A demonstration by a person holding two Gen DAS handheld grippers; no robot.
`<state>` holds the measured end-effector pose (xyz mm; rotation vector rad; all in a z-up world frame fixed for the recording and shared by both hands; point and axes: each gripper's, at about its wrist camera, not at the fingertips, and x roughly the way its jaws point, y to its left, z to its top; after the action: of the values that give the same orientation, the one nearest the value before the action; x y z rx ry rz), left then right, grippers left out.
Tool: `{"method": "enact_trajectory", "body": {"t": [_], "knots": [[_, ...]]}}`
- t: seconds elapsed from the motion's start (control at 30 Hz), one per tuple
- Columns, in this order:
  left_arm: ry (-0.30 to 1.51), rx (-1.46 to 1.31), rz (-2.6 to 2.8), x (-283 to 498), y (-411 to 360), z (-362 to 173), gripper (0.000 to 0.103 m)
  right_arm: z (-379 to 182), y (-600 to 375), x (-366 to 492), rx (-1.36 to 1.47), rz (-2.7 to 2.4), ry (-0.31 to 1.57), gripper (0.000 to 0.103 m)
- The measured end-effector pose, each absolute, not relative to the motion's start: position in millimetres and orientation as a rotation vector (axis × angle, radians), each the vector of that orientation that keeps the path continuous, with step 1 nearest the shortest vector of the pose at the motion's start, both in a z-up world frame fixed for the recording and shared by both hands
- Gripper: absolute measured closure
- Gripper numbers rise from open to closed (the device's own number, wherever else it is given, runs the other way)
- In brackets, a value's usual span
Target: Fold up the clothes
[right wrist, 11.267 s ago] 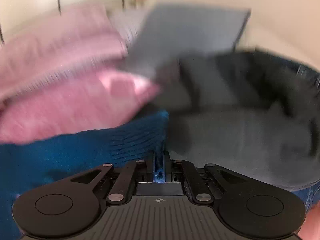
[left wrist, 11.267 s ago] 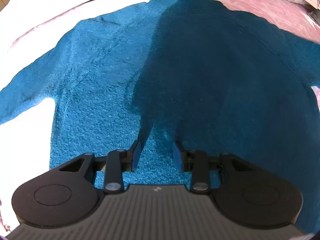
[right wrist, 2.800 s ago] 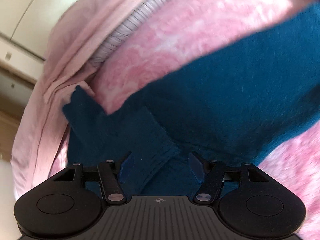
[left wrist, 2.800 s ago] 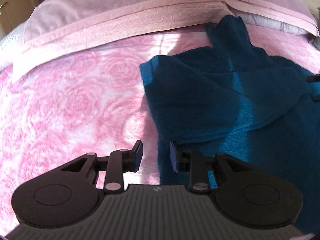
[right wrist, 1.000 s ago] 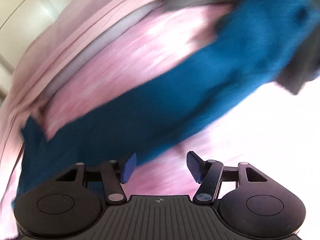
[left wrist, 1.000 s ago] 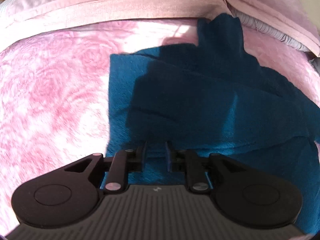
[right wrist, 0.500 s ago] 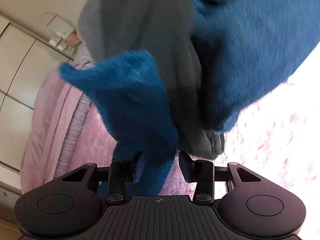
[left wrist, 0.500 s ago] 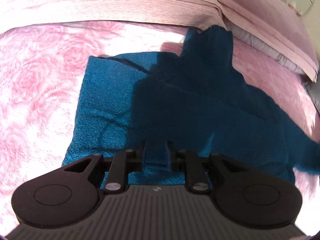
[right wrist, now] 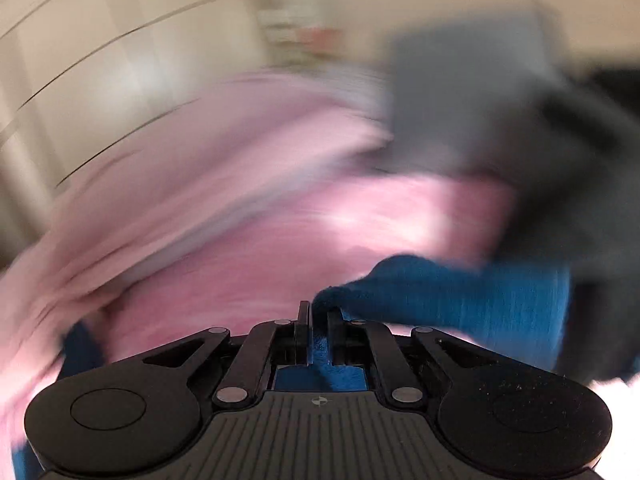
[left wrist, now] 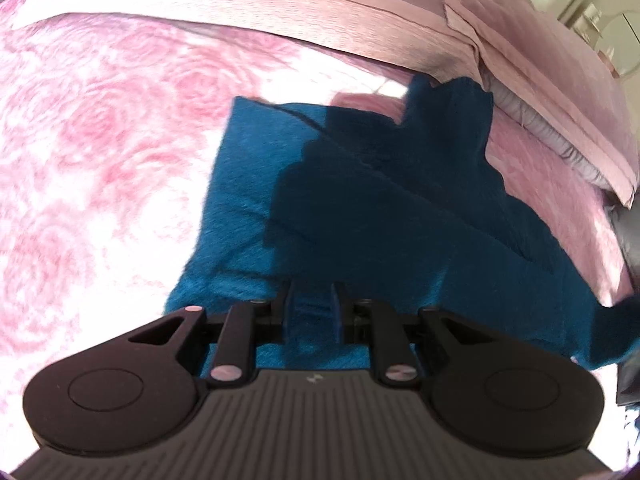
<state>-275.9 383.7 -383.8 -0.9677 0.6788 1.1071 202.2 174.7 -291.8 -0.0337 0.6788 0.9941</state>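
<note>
Sweater [left wrist: 360, 208] lengthwise toward pillows [left wrist: 280, 12], left gripper [left wrist: 311, 308] and right gripper [right wrist: 318, 336] each pinching it

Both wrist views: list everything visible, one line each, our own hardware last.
teal sweater: 1, teal-blue, spread on the bedspread, part folded over itself
bedspread: 1, pink rose pattern, under the sweater
pillows: at least 2, pale pink, head of the bed
dark clothes: count unclear, grey to black, blurred, right of the right wrist view
cupboard doors: cream, background, blurred
left claw: 1, black, shut on the sweater's near edge
right claw: 1, black, shut on a lifted sweater end
</note>
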Motion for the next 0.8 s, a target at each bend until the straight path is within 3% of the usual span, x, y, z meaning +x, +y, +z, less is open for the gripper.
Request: {"method": "enact_trajectory", "body": {"t": [0.17,0.23,0.3,0.33,0.43,0.63,0.8], "knots": [[0.648,-1.013,1.124,-306,371,-384,0.088,-259,225,27,-0.394,1.453,0.409,0.098],[0.646,-1.034,1.131,-316,367,-386,0.088,-275,234,-50,-0.686,1.608,0.373,0.092],[0.647,-1.053,1.123,-322,364,-389,0.087,-300,241,-92,-0.854,1.664,0.388,0.051],[0.644,-1.060,1.110,-322,363,-390,0.085,-311,239,-98,-0.896,1.667,0.419,0.050],[0.633,-1.080,1.070,-321,361,-393,0.082,-335,228,-100,-0.967,1.636,0.528,0.050],[0.586,-1.092,0.928,-280,365,-391,0.073,-350,208,-14,-0.964,1.365,0.703,0.050],[0.672,-0.895,0.809,-207,366,-383,0.067,-349,194,69,-0.846,1.067,0.851,0.050]]}}
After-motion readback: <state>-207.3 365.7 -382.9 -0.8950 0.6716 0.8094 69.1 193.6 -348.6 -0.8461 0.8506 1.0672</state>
